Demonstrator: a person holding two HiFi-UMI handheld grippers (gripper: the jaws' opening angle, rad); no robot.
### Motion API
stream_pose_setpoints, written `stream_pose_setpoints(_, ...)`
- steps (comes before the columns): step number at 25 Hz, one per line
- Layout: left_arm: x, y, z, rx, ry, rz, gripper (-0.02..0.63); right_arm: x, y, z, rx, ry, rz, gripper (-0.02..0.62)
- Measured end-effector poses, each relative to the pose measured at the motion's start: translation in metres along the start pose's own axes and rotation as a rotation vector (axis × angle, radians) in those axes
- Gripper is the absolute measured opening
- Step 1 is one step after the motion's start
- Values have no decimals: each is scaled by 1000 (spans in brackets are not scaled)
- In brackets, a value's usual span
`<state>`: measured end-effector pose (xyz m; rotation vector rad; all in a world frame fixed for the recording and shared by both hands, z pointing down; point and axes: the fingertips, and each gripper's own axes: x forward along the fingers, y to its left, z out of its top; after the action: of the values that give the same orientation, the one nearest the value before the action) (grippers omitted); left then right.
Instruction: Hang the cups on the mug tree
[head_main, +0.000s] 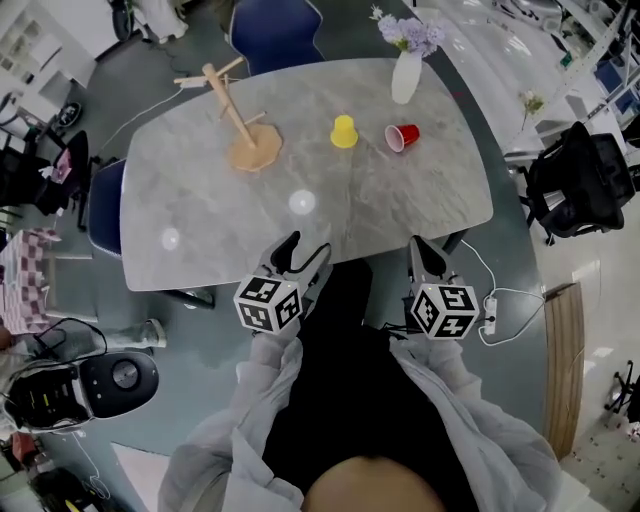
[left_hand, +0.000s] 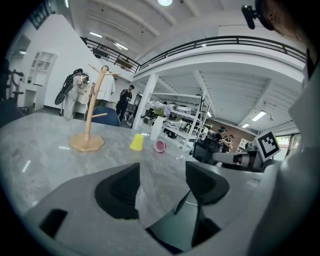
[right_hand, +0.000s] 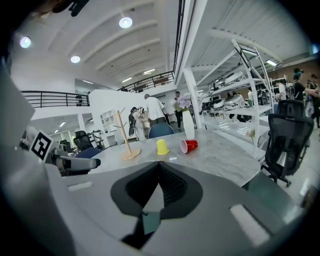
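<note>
A large grey marble table (head_main: 400, 205) fills the middle of the head view, with a blue chair (head_main: 275, 30) at its far edge and a black office chair (head_main: 580, 180) off to the right on the floor. The person stands at the near edge, grey sleeves reaching forward, one gripper in each hand.

The wooden mug tree (head_main: 232, 110) stands upright on the far left part of the table on a round base. A white vase (head_main: 405, 75) with pale flowers stands near the far edge, to the right of the tree.

The left gripper (head_main: 305, 247) is held over the near edge of the table; its jaws stand partly apart and there is nothing between them, only table top showing through the gap. The right gripper (head_main: 428, 250) is held just off the near edge, well apart from the left one; its jaws meet at the tips and hold nothing.

The yellow cup (head_main: 344, 131) sits upside down on the table, right of the mug tree's base. The red cup (head_main: 401, 137) lies on its side just beside it, further right, in front of the vase. Both cups are well apart from the grippers.
</note>
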<state>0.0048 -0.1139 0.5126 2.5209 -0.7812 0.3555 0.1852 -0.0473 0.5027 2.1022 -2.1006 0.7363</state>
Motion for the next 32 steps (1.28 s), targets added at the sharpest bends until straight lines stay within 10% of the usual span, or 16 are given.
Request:
stream_pose_setpoints(16, 172, 68, 80, 77, 17, -44, 333, 127, -68, 67, 22, 7, -37, 12)
stream_pose_setpoints(32, 319, 133, 84, 217, 88, 49, 345, 214, -104, 47, 87, 157, -55, 12)
